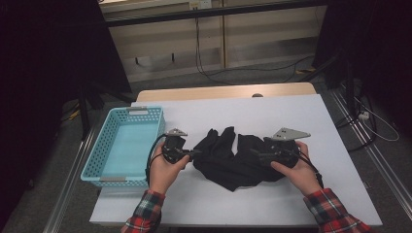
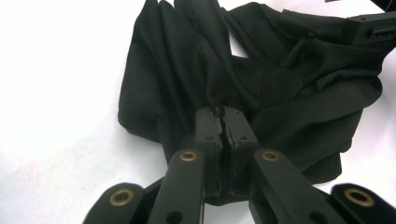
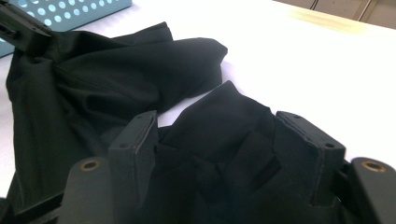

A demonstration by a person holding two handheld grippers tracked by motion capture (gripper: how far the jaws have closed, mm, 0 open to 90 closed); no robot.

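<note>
Evidently left gripper (image 2: pixel 225 122) jaws clamp black cloth (image 1: pixel 233 158), right gripper (image 3: pixel 219 154) jaws apart, seemingly loose.

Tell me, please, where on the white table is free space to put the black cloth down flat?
Free: the far strip of the white table beyond the black cloth, and the near strip between cloth and table edge. The blue basket takes the left side. The middle is crowded: cloth, left tongs, right tongs.

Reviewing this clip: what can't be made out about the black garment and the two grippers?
- Black garment: crumpled, so its type is unclear in the high view.
- Right gripper: cloth bunched between open jaws hides whether the pads press it, right gripper view.
- Left gripper: shut on a fold; the fold's depth is hidden by the jaws.
- Blue basket: near wall hides part of its floor.
</note>
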